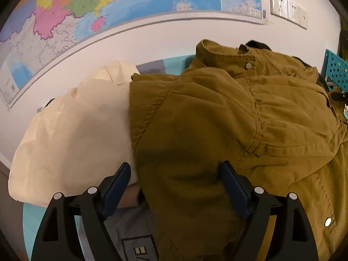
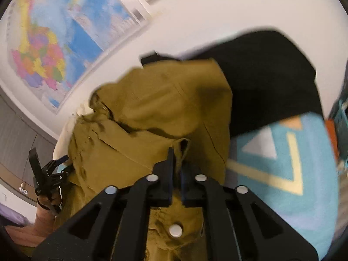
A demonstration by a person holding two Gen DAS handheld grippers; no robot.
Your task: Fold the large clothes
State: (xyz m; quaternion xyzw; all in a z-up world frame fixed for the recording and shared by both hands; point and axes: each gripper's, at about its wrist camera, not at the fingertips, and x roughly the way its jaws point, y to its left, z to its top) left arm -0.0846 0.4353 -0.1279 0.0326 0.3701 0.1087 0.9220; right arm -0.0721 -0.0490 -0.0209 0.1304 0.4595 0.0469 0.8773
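Observation:
A mustard-brown jacket (image 1: 217, 119) with snap buttons lies spread over the bed, its collar toward the wall. My left gripper (image 1: 175, 165) hangs open over the jacket's left part, with a fold of the cloth between its blue pads (image 1: 119, 182), which stand apart from it. In the right wrist view the jacket (image 2: 156, 108) is bunched up. There my right gripper (image 2: 177, 157) is shut on a raised edge of the jacket near a snap. The left gripper (image 2: 47, 169) shows at the left of that view, held in a person's hand (image 2: 46, 202).
A cream garment (image 1: 71, 130) lies left of the jacket and a black garment (image 2: 267, 76) behind it. Under them is a teal patterned cover (image 2: 282, 163) and a grey printed cloth (image 1: 132, 235). A wall map (image 1: 87, 10), sockets (image 1: 287, 8) and a teal pegboard (image 1: 336, 71) ring the bed.

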